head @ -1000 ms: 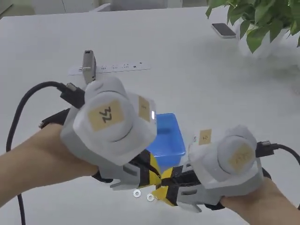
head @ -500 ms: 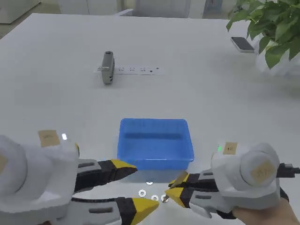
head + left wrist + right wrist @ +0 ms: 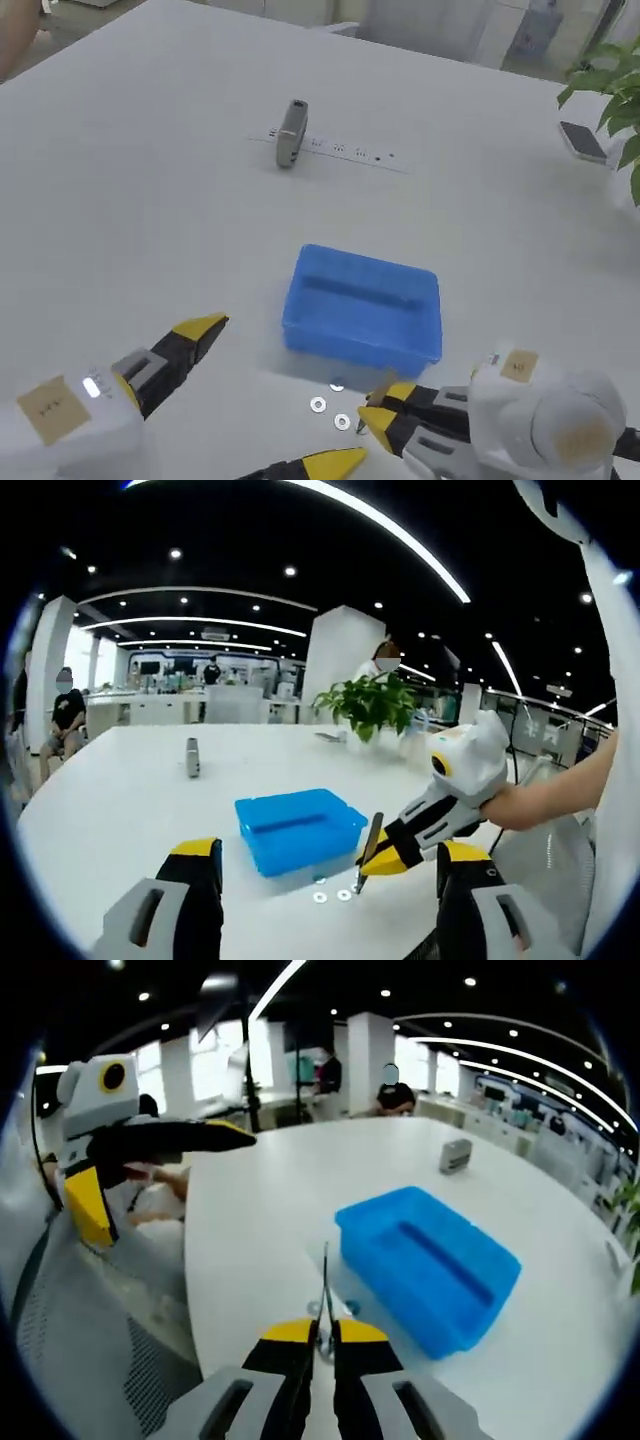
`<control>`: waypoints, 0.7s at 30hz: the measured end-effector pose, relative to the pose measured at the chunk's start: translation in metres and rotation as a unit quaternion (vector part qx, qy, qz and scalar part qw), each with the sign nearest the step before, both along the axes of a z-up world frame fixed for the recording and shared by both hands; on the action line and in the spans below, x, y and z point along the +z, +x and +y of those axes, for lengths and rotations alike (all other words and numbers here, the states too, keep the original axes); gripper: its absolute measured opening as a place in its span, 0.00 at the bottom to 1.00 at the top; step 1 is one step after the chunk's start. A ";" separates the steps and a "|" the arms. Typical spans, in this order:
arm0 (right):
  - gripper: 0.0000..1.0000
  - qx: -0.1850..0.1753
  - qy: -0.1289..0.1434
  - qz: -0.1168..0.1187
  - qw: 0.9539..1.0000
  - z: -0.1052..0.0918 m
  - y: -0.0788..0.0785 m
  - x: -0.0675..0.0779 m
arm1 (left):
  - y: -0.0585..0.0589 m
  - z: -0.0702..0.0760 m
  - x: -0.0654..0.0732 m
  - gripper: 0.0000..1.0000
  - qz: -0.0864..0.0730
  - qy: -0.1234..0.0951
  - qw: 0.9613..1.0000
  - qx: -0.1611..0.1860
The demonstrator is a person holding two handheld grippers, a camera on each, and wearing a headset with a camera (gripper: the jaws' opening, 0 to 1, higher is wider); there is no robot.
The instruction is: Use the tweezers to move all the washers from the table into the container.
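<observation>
Three washers sit near the tabletop front edge, the right gripper clamped on the tweezers right beside them, the left gripper has swung off left since, jaws gaping empty, blue container just behind.

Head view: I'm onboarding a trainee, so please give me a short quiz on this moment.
1. Which gripper holds the tweezers?
2. Relative to the container, the washers lie: A inside it; B on the table, nearer the person; C behind it.
3. True or false: the left gripper is open.
Key: 1 right gripper; 2 B; 3 true.
</observation>
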State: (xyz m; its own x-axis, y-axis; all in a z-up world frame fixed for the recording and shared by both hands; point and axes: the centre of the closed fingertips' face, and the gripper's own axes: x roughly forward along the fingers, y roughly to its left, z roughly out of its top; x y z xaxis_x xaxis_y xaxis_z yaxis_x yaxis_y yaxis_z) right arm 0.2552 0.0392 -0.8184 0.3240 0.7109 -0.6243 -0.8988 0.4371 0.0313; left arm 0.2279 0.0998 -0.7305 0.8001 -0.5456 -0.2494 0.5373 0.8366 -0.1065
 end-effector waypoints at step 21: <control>0.03 -0.141 0.124 0.044 0.981 -0.035 0.055 0.070 | 0.005 -0.004 0.028 0.99 -0.055 -0.101 0.993 0.006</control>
